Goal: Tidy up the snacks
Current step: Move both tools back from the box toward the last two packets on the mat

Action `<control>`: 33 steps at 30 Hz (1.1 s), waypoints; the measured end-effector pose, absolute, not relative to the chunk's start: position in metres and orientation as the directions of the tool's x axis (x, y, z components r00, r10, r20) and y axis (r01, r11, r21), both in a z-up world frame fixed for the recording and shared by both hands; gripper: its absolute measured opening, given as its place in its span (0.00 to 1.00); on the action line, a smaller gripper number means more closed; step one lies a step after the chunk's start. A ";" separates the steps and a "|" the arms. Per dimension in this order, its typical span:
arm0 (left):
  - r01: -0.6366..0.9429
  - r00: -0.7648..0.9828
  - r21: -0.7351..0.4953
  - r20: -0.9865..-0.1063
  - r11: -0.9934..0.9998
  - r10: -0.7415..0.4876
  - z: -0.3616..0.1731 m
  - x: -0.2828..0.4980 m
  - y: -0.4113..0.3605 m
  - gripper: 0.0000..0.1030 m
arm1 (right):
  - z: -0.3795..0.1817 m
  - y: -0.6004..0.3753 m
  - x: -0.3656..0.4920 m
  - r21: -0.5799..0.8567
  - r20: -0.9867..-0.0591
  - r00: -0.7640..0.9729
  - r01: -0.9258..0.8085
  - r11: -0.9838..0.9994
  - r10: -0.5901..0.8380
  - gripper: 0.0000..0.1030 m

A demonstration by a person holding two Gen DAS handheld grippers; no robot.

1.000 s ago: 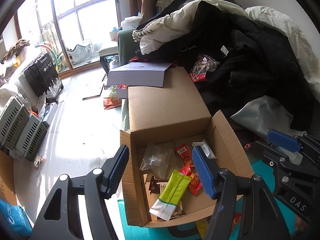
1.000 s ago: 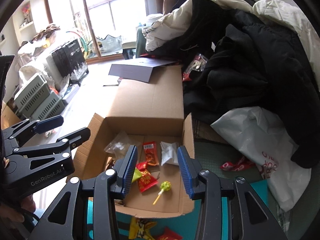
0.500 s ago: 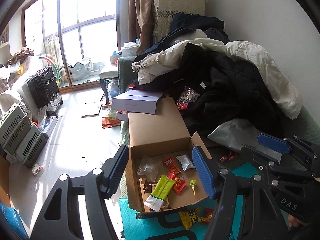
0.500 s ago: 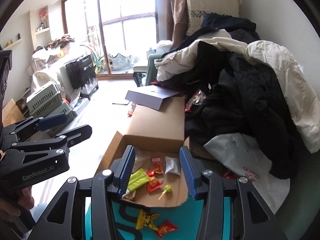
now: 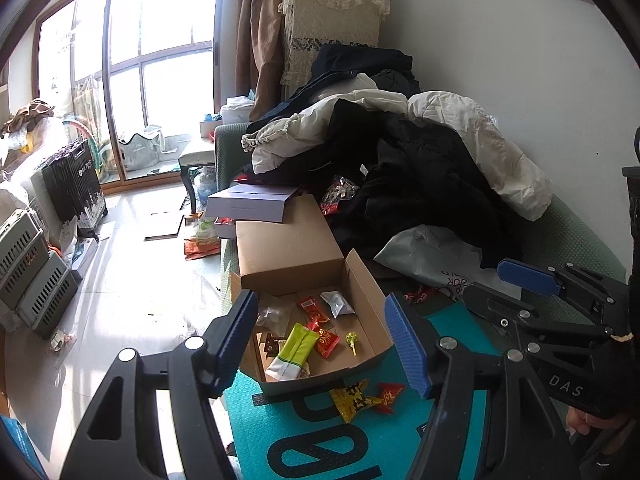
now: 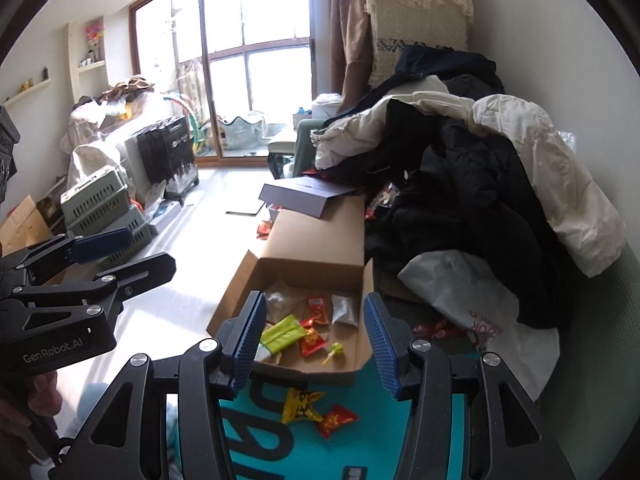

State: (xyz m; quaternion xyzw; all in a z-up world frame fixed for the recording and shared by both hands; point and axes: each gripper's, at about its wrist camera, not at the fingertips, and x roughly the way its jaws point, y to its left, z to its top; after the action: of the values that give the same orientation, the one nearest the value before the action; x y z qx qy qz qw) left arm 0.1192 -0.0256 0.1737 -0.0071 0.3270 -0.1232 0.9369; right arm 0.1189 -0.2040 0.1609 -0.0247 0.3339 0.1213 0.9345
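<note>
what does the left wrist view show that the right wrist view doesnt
Only the left wrist view: the right tongs from the side, empty, jaws opening, and a brown snack packet in the cardboard box.
Only the right wrist view: wall shelves and the left tongs from the side.
Both: the green packet, lollipop, and yellow and red wrappers on the teal mat.

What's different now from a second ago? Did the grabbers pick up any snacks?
No snacks picked up. Both grabbers pulled back and up from the cardboard box, so it looks smaller. The right gripper is opening, empty; the left gripper stayed open, empty. The snacks inside, like the green packet, stayed put.
</note>
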 end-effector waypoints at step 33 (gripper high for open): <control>0.183 0.537 -0.204 -0.799 0.962 -0.271 0.016 0.053 -0.028 0.63 | -0.005 -0.214 0.044 0.173 -0.819 0.528 -0.142 0.975 0.222 0.49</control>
State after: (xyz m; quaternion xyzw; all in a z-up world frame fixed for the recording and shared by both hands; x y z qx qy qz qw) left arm 0.0531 -0.0279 0.0159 -0.0477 0.4633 -0.1296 0.8754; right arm 0.0442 -0.2137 -0.0048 0.0423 0.4742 0.1044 0.8732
